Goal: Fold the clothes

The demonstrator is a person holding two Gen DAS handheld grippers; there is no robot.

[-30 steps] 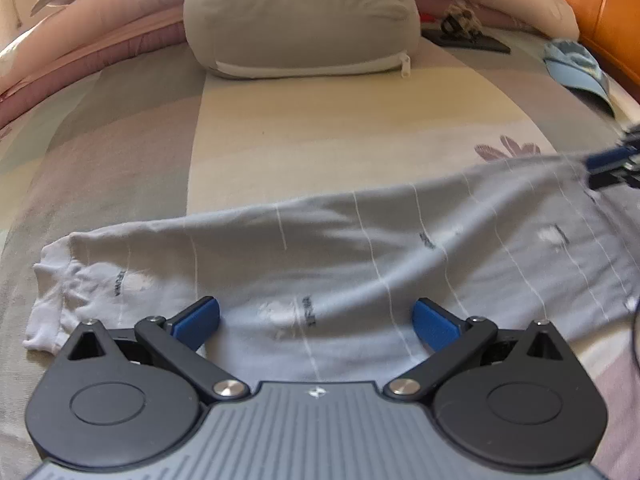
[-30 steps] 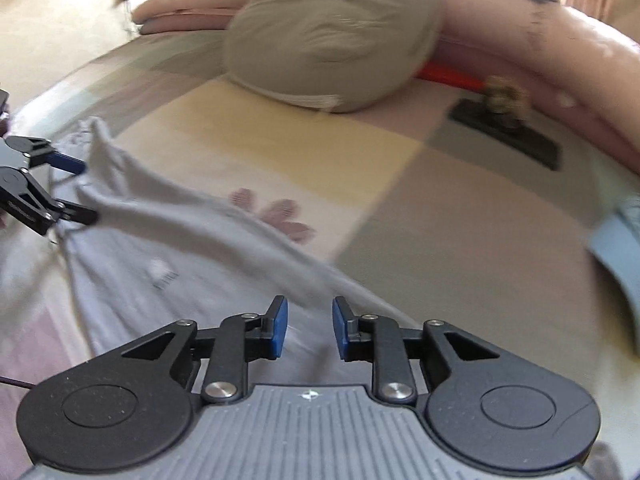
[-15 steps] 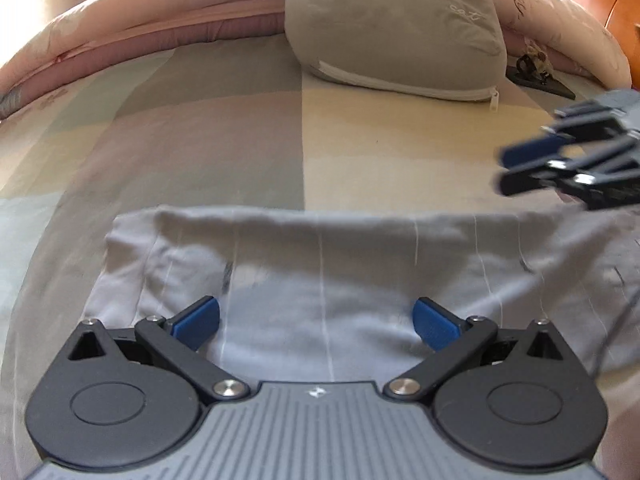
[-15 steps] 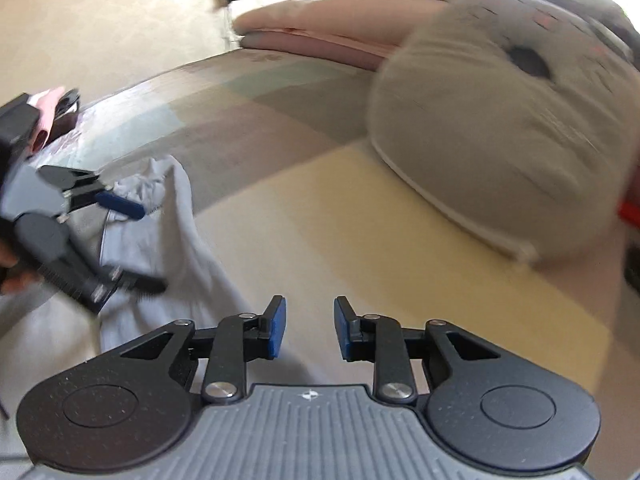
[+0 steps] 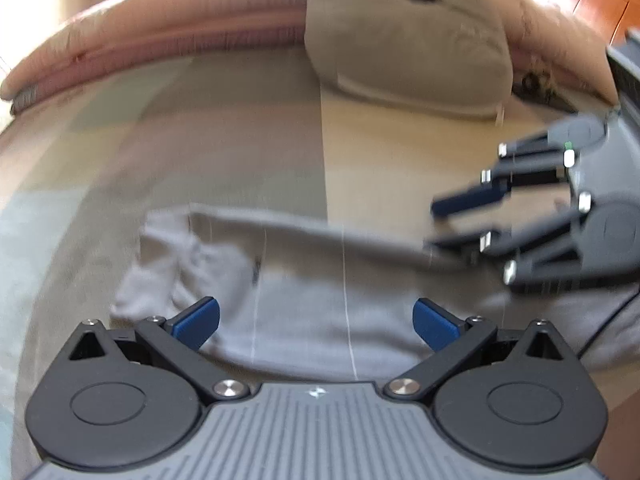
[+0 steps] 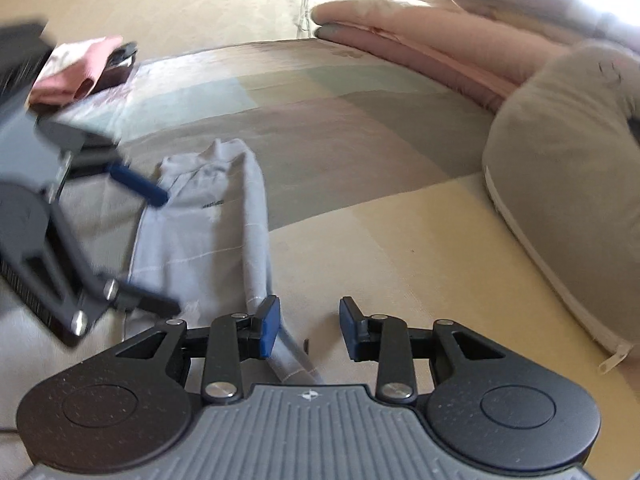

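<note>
Light grey trousers with thin white lines [image 5: 304, 300] lie folded over on the patchwork bed cover; they also show in the right wrist view [image 6: 208, 232]. My left gripper [image 5: 316, 322] is wide open and empty, just above the folded cloth. My right gripper [image 6: 307, 326] is partly open with nothing between its pads; the fold's edge lies just under its left pad. The right gripper also shows in the left wrist view [image 5: 444, 224], open over the cloth's right part. The left gripper also shows in the right wrist view [image 6: 160, 248], open.
A grey-green cushion [image 5: 404, 40] and pink rolled bedding [image 5: 160, 44] lie at the head of the bed. A wooden headboard [image 5: 588, 0] stands at the far right. Pink folded cloth [image 6: 76, 68] lies at the bed's far left edge.
The trousers, stretched out long a second ago, now lie folded over and shorter. My right gripper has swung over to the left and opened wider, letting the cloth go. The left gripper stays open.
</note>
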